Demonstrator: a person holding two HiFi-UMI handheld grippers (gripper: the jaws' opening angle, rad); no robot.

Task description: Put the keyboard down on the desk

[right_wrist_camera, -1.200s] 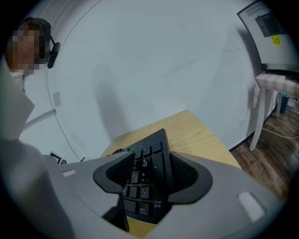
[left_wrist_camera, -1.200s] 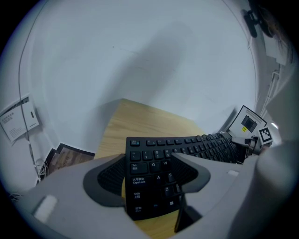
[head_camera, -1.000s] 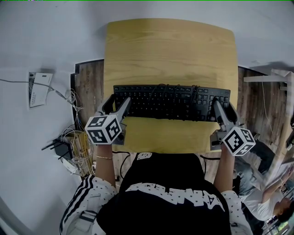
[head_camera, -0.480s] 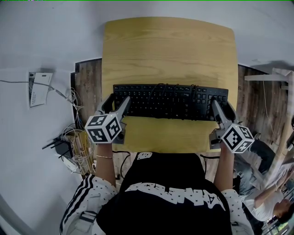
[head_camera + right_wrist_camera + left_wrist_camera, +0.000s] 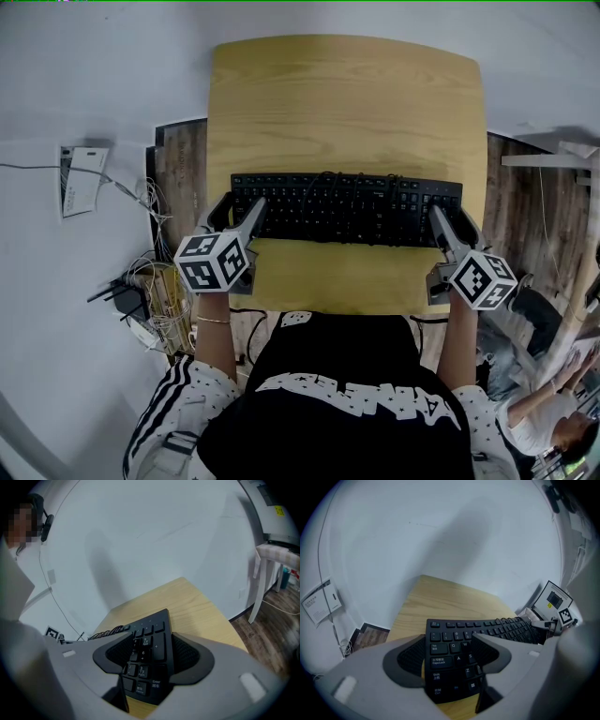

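- Against a second ago, the keyboard shows slightly shorter in the head view. Its right end and the right gripper sit a little further in from the desk's right edge. Both gripper views now show more desk beyond the keys. I read this as a small drop toward the desk.
- Nearest is the person's torso, just off the desk's near edge. One gripper stands by each near corner of the desk.
- The left gripper is clamped on the keyboard's left end. In its own view one jaw lies outside the end edge and the other lies over the letter keys.
- The right gripper is clamped in the same way on the number-pad end.
- The keyboard lies over the desk's near half, keys up. Its long axis runs left to right, parallel to the desk's near edge. It is square between the two grippers, so neither is nearer.
- A coiled cord lies along the keyboard's far edge.
- The desk's far half is bare wood.
- No view shows whether the keyboard's underside touches the desk. The scene fits a keyboard held just above the wood as well as one already resting there with the jaws not yet released.
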